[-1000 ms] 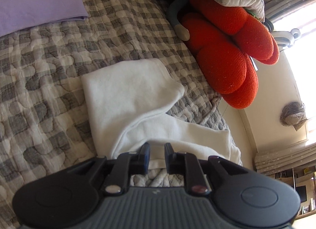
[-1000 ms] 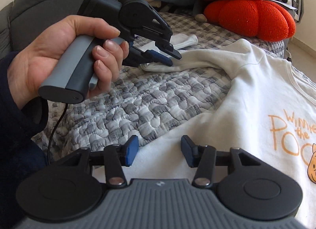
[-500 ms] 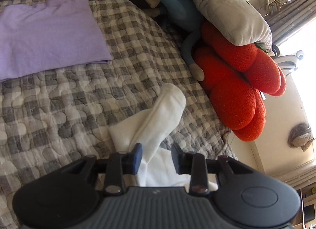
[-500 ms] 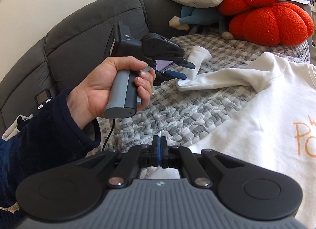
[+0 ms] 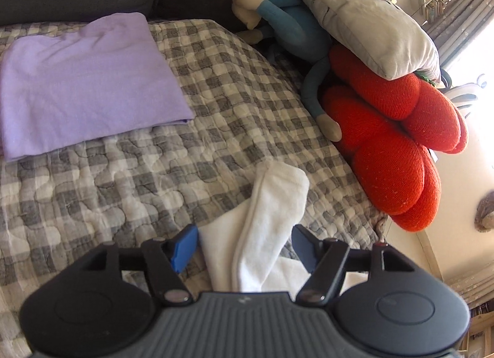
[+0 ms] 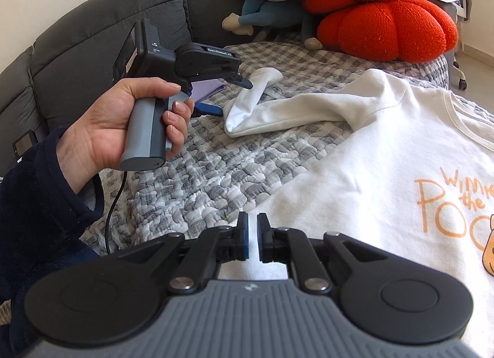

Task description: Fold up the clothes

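Two claws are working one white sweatshirt (image 6: 386,172): the left claw (image 5: 244,245) is opening off its sleeve (image 5: 271,212). The right claw (image 6: 252,236), nearly together, is pinching the body's edge. Next, fold inward.

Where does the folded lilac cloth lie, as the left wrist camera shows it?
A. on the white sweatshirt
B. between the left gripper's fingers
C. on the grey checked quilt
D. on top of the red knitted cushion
C: the folded lilac cloth lies flat on the grey checked quilt, apart from everything else.
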Tool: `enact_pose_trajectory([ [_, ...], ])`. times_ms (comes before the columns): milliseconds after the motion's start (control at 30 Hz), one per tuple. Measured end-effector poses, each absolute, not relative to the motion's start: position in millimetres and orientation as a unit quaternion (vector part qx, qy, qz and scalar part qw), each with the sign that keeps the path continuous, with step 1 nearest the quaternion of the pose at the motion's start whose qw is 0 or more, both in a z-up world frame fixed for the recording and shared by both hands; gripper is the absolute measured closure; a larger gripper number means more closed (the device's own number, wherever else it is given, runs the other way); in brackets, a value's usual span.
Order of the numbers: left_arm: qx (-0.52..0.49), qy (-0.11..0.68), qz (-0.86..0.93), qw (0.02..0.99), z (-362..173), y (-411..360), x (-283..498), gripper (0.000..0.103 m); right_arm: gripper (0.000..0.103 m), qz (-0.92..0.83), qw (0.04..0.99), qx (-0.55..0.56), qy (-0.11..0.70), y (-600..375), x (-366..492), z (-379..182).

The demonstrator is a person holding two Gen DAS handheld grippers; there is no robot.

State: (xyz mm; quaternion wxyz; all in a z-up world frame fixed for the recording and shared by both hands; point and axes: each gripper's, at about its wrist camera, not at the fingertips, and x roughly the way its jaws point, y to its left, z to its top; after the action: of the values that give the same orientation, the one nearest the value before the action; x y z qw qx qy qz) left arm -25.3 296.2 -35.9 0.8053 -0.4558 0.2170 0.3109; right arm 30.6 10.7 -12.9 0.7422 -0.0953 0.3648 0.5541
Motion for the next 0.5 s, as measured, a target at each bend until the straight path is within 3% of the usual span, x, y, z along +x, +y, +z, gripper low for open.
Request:
enact_pose_trajectory([
  [233, -0.424, 0.220, 0.303, 0.824, -36, 288, -16, 0.034, 0.092, 0.552, 0.743, -0.104, 0.363, 11, 29, -14],
  [267, -0.415, 0.226, 0.304, 0.827, -34, 287, -14, 0.044, 0.092, 0.551, 0.744, -0.104, 0.363, 11, 29, -14],
  [300, -0.402, 0.239, 0.306, 0.829, -34, 286, -10, 0.069, 0.092, 0.551, 0.744, -0.103, 0.363, 11, 29, -14],
  [367, -0.389, 0.257, 0.309, 0.829, -35, 288, -6, 0.090, 0.092, 0.550, 0.745, -0.102, 0.363, 10, 30, -13],
  [500, -0.432, 0.190, 0.301, 0.829, -24, 303, -19, 0.093, 0.092, 0.547, 0.748, -0.100, 0.362, 9, 31, -13],
])
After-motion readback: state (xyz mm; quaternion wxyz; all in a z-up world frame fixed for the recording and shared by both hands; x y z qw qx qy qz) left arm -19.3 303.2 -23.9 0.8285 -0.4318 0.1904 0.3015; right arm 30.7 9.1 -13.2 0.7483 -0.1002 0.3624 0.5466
